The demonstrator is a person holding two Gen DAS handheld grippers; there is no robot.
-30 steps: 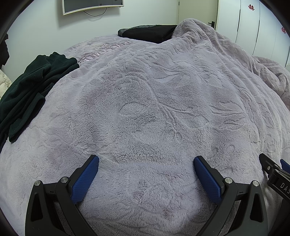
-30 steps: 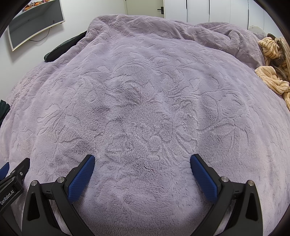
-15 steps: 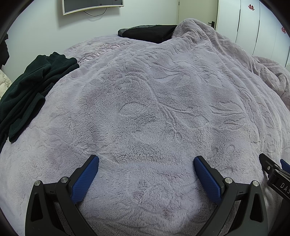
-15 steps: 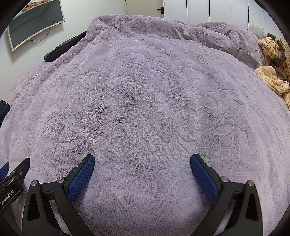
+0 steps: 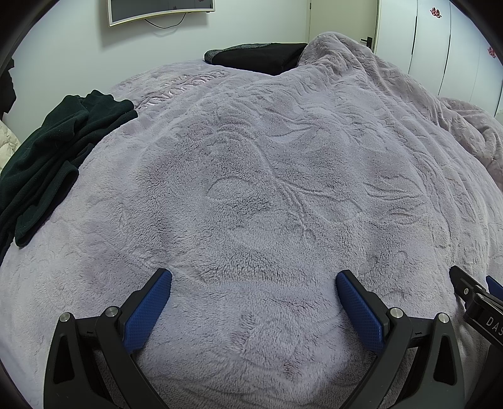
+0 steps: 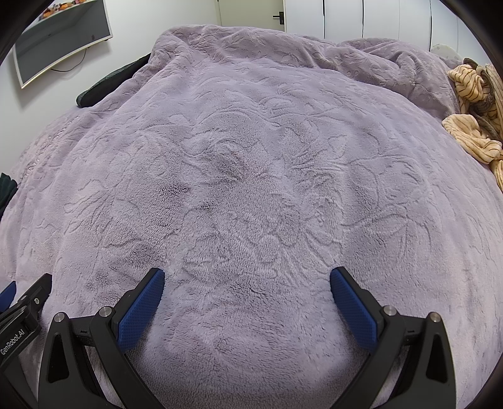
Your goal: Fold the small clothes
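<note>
A crumpled dark green garment [image 5: 47, 151] lies at the left edge of the bed in the left wrist view. A tan striped garment [image 6: 474, 110] is heaped at the bed's far right in the right wrist view. My left gripper [image 5: 254, 277] is open over bare purple blanket, holding nothing. My right gripper [image 6: 246, 275] is open too, low over the blanket, also with nothing between its blue pads. Each gripper's tip shows at the edge of the other's view, side by side.
A plush lilac embossed blanket [image 5: 267, 176] covers the whole bed and bunches up at the back right [image 6: 361, 56]. A black cushion [image 5: 261, 56] lies at the far edge. A wall screen [image 5: 160, 11] and white wardrobe doors [image 5: 433, 47] stand behind.
</note>
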